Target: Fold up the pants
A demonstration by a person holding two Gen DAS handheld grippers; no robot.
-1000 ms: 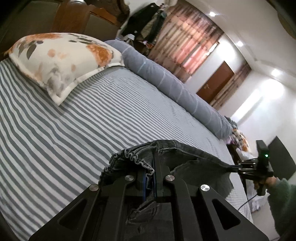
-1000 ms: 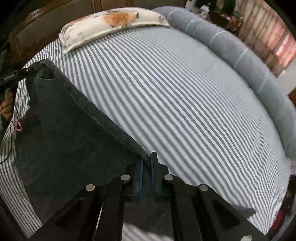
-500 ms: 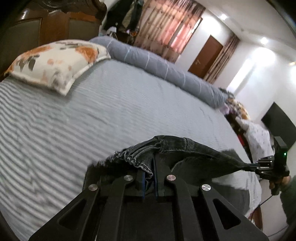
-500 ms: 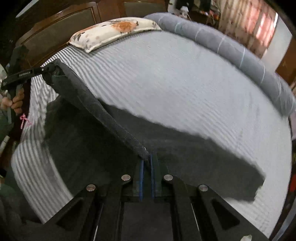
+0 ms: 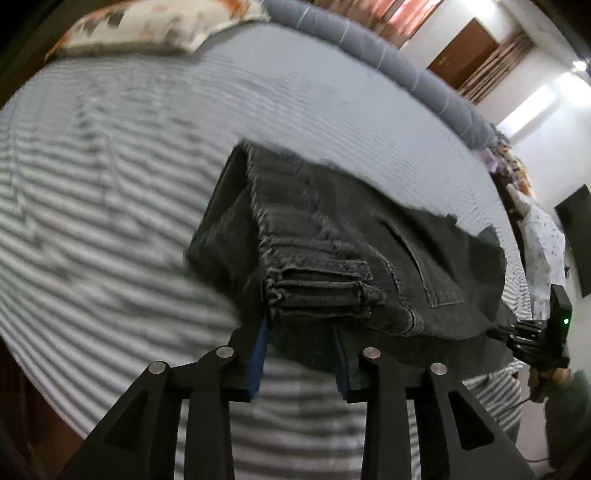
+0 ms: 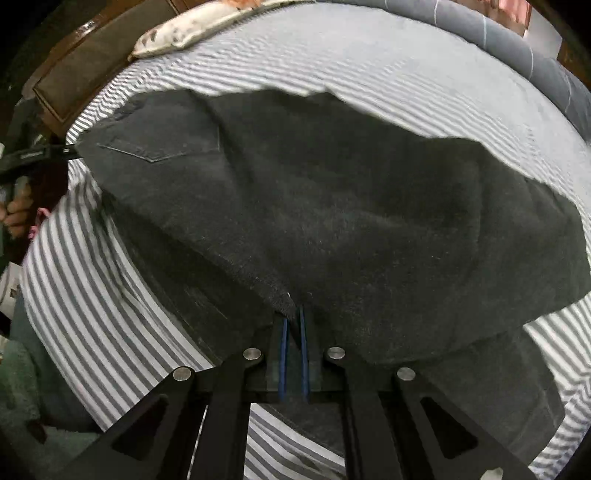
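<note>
Dark grey jeans (image 5: 351, 258) lie folded on the striped bed, waistband end nearest in the left wrist view and a back pocket facing up. My left gripper (image 5: 301, 347) is open, its blue-padded fingers apart on either side of the waistband edge. In the right wrist view the jeans (image 6: 332, 206) spread wide across the bed. My right gripper (image 6: 293, 332) has its jaws slightly apart with the fabric edge lying between them. The right gripper also shows at the far right of the left wrist view (image 5: 532, 332), at the jeans' edge.
The bed has a grey and white striped sheet (image 5: 110, 166). A floral pillow (image 5: 159, 22) and a long grey bolster (image 5: 388, 62) lie at the far side. A wooden headboard (image 6: 92, 74) stands at the left.
Both grippers have come down and laid the lifted jeans over onto the bed. My left gripper has opened and let go of the waistband. The right jaws have parted slightly.
</note>
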